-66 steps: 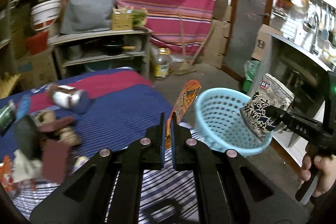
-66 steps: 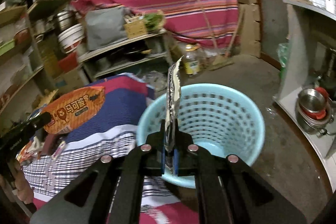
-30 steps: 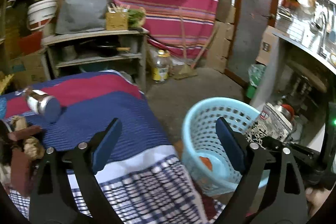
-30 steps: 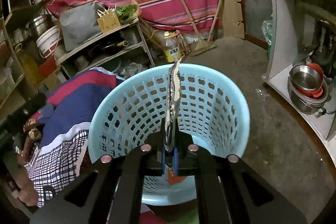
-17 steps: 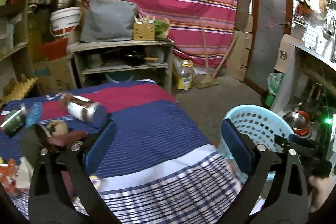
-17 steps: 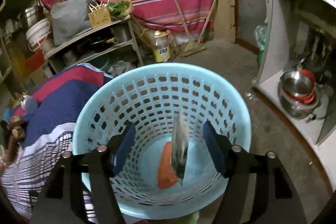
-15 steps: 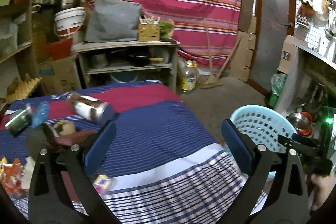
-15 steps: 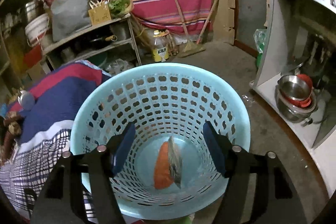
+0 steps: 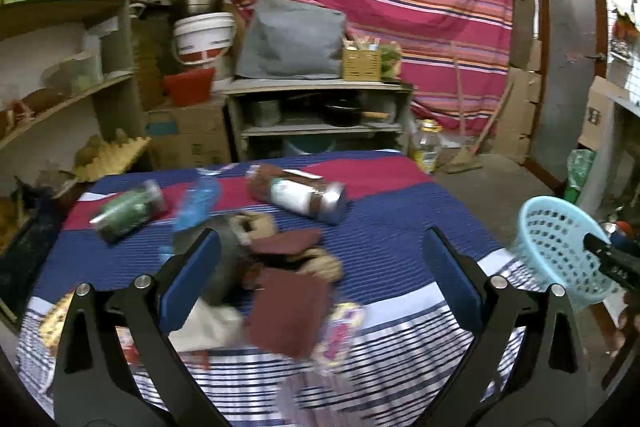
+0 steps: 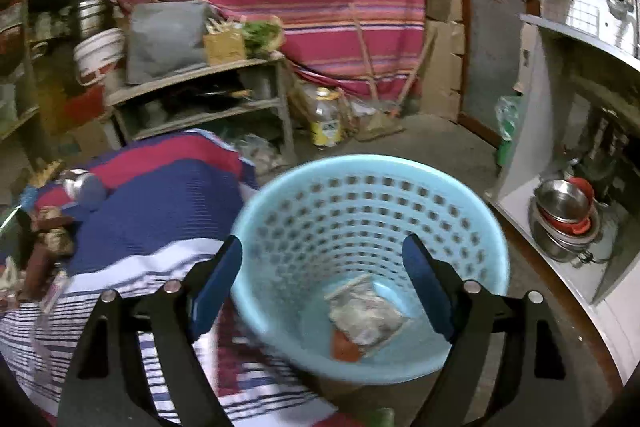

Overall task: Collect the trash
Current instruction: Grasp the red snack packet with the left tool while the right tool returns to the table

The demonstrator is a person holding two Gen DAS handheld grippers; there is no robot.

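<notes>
My left gripper [image 9: 320, 279] is open and empty above the striped table [image 9: 400, 239]. Below it lie trash items: a brown paper piece [image 9: 286, 315], a jar with a white label [image 9: 304, 193], a green bottle [image 9: 128, 211], a blue wrapper [image 9: 196, 205] and a small colourful wrapper [image 9: 340, 331]. My right gripper [image 10: 320, 287] is open and empty over the light blue basket [image 10: 360, 183]. In the basket lie a grey snack bag [image 10: 366, 315] and an orange wrapper [image 10: 344, 345]. The basket also shows in the left wrist view [image 9: 560, 247] at the table's right.
A wooden shelf unit [image 9: 320, 115] with a grey cushion and pots stands behind the table. Wall shelves [image 9: 60, 27] are at the left. A yellow-capped oil bottle [image 10: 326, 123] stands on the floor. Metal bowls [image 10: 564, 207] sit on a low white shelf at the right.
Both grippers opened and dropped their wrappers into the basket. My left gripper swung left, back over the table's trash. My right gripper pulled back slightly from the basket.
</notes>
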